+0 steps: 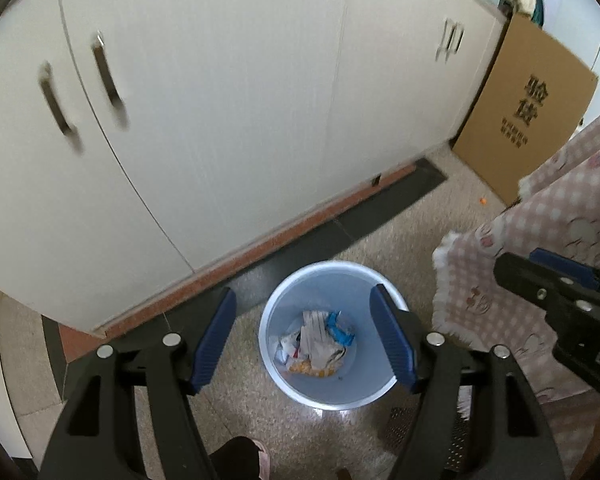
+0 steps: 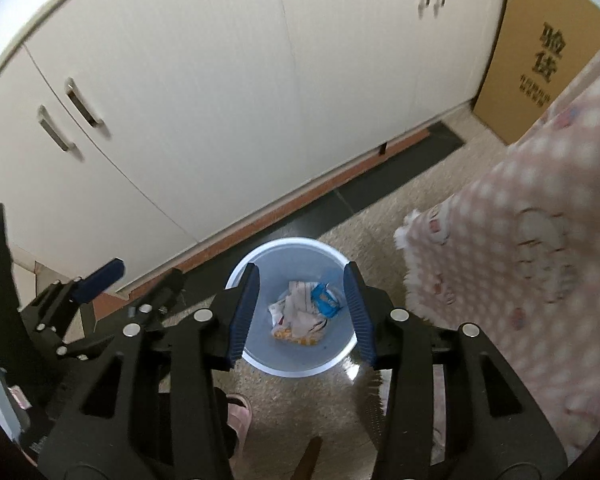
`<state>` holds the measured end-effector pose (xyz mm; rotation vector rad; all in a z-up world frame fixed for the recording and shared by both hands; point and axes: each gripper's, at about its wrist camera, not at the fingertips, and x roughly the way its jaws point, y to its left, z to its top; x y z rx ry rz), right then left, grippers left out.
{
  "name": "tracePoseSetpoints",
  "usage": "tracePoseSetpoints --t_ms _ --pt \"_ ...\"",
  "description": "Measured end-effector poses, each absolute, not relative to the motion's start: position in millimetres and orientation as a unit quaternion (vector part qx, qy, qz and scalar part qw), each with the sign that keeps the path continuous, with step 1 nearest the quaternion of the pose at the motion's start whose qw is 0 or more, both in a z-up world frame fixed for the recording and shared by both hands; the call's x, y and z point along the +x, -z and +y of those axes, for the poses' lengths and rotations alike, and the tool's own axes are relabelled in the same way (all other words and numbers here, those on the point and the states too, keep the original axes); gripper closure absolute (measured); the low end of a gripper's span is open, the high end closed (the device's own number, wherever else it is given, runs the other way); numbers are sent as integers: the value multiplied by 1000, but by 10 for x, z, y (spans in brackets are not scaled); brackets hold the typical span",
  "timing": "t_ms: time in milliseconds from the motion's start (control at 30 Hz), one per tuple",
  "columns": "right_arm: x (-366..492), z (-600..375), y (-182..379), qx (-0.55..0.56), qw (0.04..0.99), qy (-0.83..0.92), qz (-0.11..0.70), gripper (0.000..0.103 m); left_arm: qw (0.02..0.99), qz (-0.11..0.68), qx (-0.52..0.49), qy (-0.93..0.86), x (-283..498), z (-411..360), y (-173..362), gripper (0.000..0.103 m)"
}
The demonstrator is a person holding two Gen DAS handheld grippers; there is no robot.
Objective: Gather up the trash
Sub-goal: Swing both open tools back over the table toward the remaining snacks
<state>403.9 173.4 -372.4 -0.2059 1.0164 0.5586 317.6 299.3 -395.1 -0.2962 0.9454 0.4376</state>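
Note:
A light blue trash bin (image 1: 276, 364) stands on the floor below both grippers; it also shows in the right wrist view (image 2: 260, 356). Crumpled wrappers and paper (image 1: 318, 344) lie at its bottom, also in the right wrist view (image 2: 304, 314). My left gripper (image 1: 303, 340) is open and empty, held above the bin. My right gripper (image 2: 302, 314) is open and empty, also above the bin. The right gripper shows at the right edge of the left wrist view (image 1: 560, 292); the left gripper shows at the left of the right wrist view (image 2: 100, 280).
White cabinet doors (image 1: 220, 120) stand behind the bin. A cardboard box (image 1: 528, 112) leans at the right. A pink checked cloth (image 1: 540, 240) hangs at the right, close to the bin. A pink slipper (image 2: 238, 412) is below.

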Motion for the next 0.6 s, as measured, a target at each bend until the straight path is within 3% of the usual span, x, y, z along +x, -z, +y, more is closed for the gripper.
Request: tracePoseSetpoints --t_ms 600 --pt "3097 659 1944 -42 906 -271 322 56 931 305 -63 -191 2556 2010 2032 30"
